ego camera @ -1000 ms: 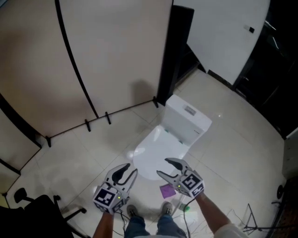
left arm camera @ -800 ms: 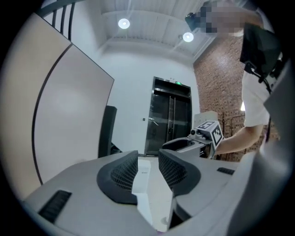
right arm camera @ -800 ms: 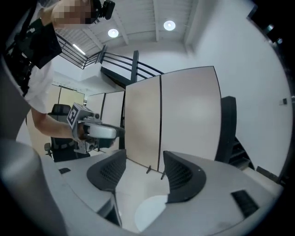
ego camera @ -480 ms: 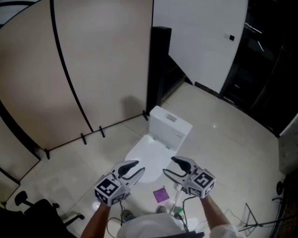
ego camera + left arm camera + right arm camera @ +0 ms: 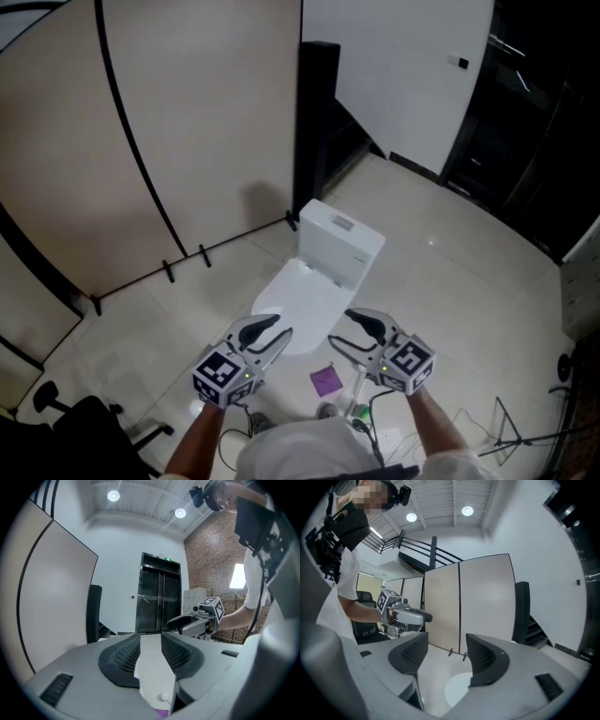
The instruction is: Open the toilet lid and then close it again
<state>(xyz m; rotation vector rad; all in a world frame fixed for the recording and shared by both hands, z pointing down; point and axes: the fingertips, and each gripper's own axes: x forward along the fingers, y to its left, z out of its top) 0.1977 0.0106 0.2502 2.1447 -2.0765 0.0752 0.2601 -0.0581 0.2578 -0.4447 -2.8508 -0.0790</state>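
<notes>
Held level above the floor in the lower middle of the head view, the left gripper (image 5: 272,330) and the right gripper (image 5: 341,330) are both empty and touching nothing. The trouble ahead probably starts at the jaws. The left pair stands only a narrow slit apart, and may be too tight to take the lid's edge without widening. The right pair is spread wide, with only floor and white porcelain showing between the pads. The toilet lid (image 5: 296,298) lies down and shut just above the grippers in the frame. It is smooth, glossy and flat to the bowl, so a pad could well skate off its rim or hook the seat along with it. Once raised, a lid let go early would likely drop and bang. Behind it sits the tank (image 5: 343,242), near a beige partition (image 5: 187,122). A purple scrap (image 5: 326,381) lies on the tiles by the person's feet.
</notes>
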